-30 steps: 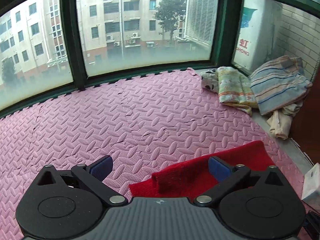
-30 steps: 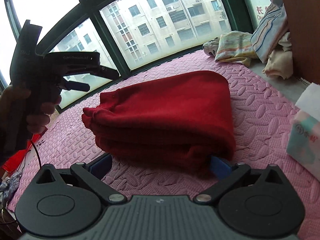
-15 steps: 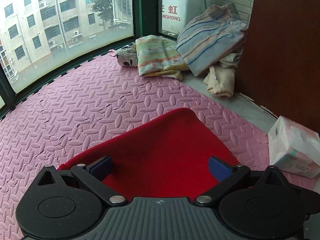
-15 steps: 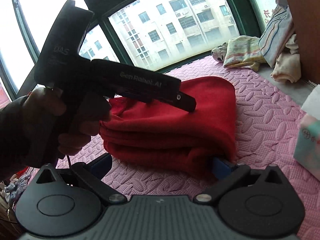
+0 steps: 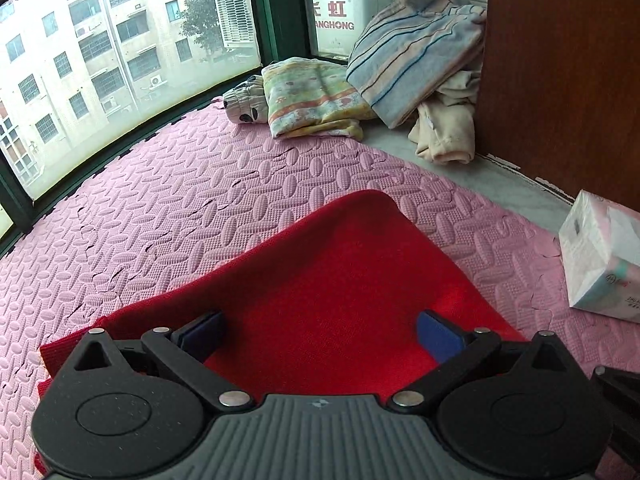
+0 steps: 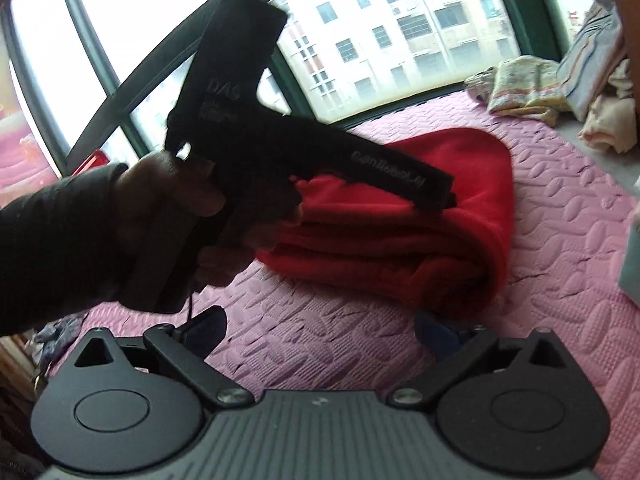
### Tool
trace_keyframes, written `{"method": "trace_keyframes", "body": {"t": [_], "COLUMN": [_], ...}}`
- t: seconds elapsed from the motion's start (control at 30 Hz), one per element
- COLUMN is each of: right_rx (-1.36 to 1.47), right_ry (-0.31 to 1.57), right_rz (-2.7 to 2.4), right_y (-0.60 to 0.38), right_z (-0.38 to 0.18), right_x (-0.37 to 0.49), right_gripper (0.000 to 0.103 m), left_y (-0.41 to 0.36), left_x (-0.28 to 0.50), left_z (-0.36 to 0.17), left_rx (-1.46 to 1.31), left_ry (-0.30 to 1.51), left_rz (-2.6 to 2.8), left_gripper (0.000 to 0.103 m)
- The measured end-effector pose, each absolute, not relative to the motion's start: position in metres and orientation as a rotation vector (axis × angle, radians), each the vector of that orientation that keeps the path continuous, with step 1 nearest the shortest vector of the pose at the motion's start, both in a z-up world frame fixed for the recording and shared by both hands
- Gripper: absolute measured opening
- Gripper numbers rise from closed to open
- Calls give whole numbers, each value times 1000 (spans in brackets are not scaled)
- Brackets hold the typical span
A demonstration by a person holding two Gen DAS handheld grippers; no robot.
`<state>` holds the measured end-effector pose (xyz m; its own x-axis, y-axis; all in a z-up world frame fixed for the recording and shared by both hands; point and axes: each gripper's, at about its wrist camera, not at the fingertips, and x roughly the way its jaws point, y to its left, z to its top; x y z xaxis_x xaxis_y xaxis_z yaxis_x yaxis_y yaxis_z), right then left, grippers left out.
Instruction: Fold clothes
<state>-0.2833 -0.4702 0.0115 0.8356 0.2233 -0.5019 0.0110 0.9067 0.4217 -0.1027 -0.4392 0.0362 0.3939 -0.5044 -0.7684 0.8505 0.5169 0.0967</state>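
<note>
Fingers of the left gripper [image 5: 320, 330] stood spread wide over the folded red garment [image 5: 332, 292], gripping nothing. Right gripper [image 6: 320, 330] fingers were likewise wide apart and empty, just short of the garment's near edge. Garment lay in layers on the pink foam mat [image 5: 168, 200].

Tissue pack [image 5: 600, 264] cut by edge

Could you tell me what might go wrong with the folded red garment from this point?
1. The left gripper hovers open right over the red garment; dipping could snag the top layer and undo the fold.
2. The stacked layers look loose and could slide apart.
3. The tissue pack sits close and might get knocked.
</note>
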Motion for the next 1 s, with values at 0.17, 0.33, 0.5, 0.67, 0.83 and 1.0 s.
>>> {"method": "trace_keyframes", "body": {"t": [0.17, 0.33, 0.5, 0.67, 0.83, 1.0], "right_rx": [403, 406, 461, 464, 489, 491], "right_ry": [547, 579, 532, 537, 514, 521], "right_rz": [23, -32, -27, -3, -23, 32], "right_y": [-472, -479, -483, -485, -484, -485], "right_z": [20, 15, 13, 12, 12, 12], "right_x": [-287, -277, -271, -268, -264, -269], "right_gripper": [97, 98, 103, 103, 103, 103], "left_y": [-437, -438, -438, -438, -439, -439], "left_x": [-101, -101, -100, -99, -99, -97], "left_z": [37, 38, 37, 37, 37, 36], "left_rx": [523, 522, 522, 518, 517, 510], "left_ry": [751, 755, 755, 762, 764, 772], "left_rz": [-929, -930, -935, -937, -931, -925], "left_gripper": [103, 103, 103, 103, 103, 103]}}
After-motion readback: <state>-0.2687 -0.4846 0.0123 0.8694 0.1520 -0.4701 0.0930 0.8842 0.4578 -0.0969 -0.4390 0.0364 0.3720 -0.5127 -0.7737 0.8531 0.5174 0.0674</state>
